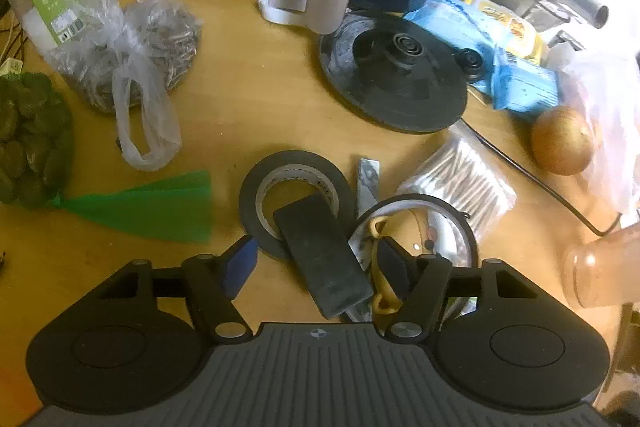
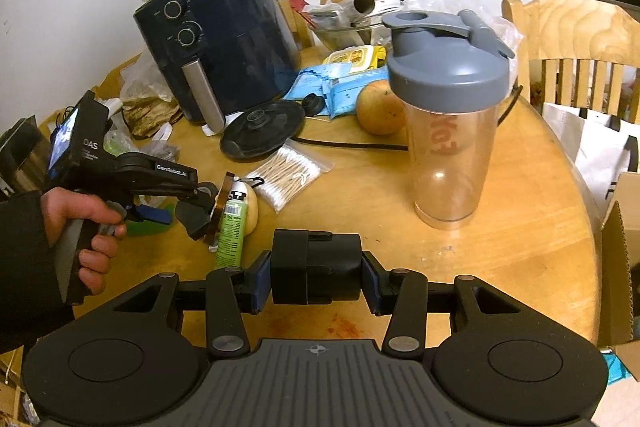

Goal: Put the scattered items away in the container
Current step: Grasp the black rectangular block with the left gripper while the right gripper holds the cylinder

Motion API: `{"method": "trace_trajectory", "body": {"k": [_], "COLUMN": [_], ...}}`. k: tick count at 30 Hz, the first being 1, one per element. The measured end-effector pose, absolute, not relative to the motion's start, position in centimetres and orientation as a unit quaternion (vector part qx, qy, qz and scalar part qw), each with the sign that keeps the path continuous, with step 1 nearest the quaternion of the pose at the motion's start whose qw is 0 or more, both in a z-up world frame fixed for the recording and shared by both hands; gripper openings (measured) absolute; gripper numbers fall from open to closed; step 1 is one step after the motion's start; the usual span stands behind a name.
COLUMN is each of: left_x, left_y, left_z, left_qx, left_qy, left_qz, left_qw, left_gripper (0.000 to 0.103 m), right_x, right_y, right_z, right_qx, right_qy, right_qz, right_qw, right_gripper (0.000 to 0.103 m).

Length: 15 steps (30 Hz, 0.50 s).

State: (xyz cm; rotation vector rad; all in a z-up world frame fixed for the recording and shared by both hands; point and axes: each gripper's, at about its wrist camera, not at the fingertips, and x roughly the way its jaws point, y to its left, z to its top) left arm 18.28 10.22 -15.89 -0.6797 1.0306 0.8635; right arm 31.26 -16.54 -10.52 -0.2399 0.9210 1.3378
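Note:
My left gripper [image 1: 320, 259] is open just above a flat black bar [image 1: 322, 259], which lies between its fingers and leans on a roll of black tape [image 1: 296, 187]. A second tape roll [image 1: 416, 227] with a yellow-handled item [image 1: 380, 267] sits by the right finger. In the right wrist view my right gripper [image 2: 316, 273] is shut on a black plug adapter [image 2: 316, 267] and holds it over the round wooden table [image 2: 500, 227]. The left gripper [image 2: 188, 203] shows there beside a green tube [image 2: 232, 227]. A cardboard box [image 2: 624, 267] stands at the right edge.
A clear shaker bottle [image 2: 448, 119], a bag of cotton swabs [image 2: 288, 175], an onion [image 2: 378, 107], a black kettle base [image 2: 262, 129] with its cord, a dark air fryer [image 2: 220, 39], blue packets and plastic bags crowd the table. A wooden chair [image 2: 576, 39] stands behind.

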Motion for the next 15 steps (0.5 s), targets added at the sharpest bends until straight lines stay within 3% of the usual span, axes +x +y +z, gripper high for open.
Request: {"method": "trace_trajectory", "body": {"k": [3, 4, 5, 15], "left_x": [18.2, 18.1, 18.0, 16.1], "left_y": [10.4, 10.5, 10.6, 10.4], "left_z": [-16.0, -15.8, -15.7, -14.2], "left_qx": [-0.31, -0.309, -0.314, -0.322], "left_qy": [0.464, 0.463, 0.462, 0.446], "left_qz": [0.405, 0.409, 0.405, 0.379], "left_qw": [0.724, 0.723, 0.724, 0.744], "left_gripper": [0.05, 0.037, 0.032, 0.031], "right_x": [31.3, 31.4, 31.4, 31.0], "right_y": [-16.7, -16.8, -16.8, -17.1], "right_z": [-10.6, -10.6, -10.5, -10.1], "right_qx": [-0.106, -0.104, -0.103, -0.097], "right_qy": [0.411, 0.411, 0.411, 0.404], "right_qz": [0.595, 0.595, 0.595, 0.61], "right_qw": [0.683, 0.683, 0.683, 0.675], "right_gripper": [0.048, 0.048, 0.048, 0.048]}}
